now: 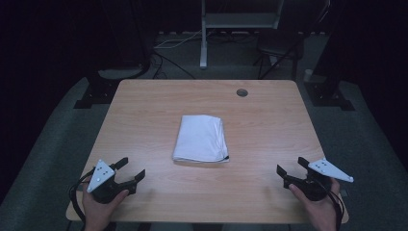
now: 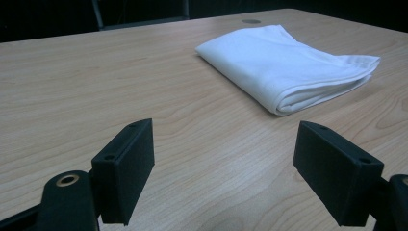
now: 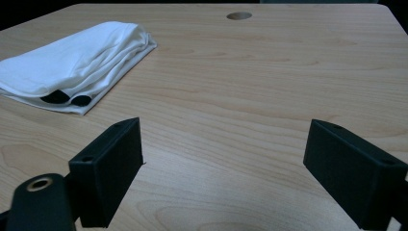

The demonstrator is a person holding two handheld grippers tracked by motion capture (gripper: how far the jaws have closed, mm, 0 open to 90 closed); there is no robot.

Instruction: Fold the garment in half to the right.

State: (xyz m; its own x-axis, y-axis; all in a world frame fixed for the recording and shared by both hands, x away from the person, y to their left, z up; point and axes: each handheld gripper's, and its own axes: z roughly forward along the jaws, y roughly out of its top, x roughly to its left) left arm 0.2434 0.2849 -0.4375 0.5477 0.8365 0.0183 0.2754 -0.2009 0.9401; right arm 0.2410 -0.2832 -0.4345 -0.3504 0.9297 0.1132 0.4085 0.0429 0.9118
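The left gripper (image 1: 126,173) is sitting at the near left corner of the table (image 1: 159,96), gripped in the person's left hand (image 1: 98,209), and its jaws are standing wide apart with nothing between them. In the left gripper view the fingers (image 2: 126,171) are framing bare wood, and the folded white cloth (image 2: 288,65) is lying ahead of them and off to their right, well apart from the tips.

From above, the folded white cloth (image 1: 201,138) is resting flat at the middle of the table, its long axis running away from the person, with the near edge facing both grippers. It is lying between the two of them; the left one looks to me slightly nearer, though the difference is small.

The right gripper (image 1: 292,169) is waiting at the near right corner in the right hand (image 1: 320,209), its jaws likewise spread wide and holding nothing. In the right gripper view the cloth (image 3: 72,65) is lying ahead and to the left of the fingers (image 3: 108,171), its layered, open edges turned towards them, with something dark peeking from between the layers. I would judge that either gripper has to travel forward and inward to reach the near corners.
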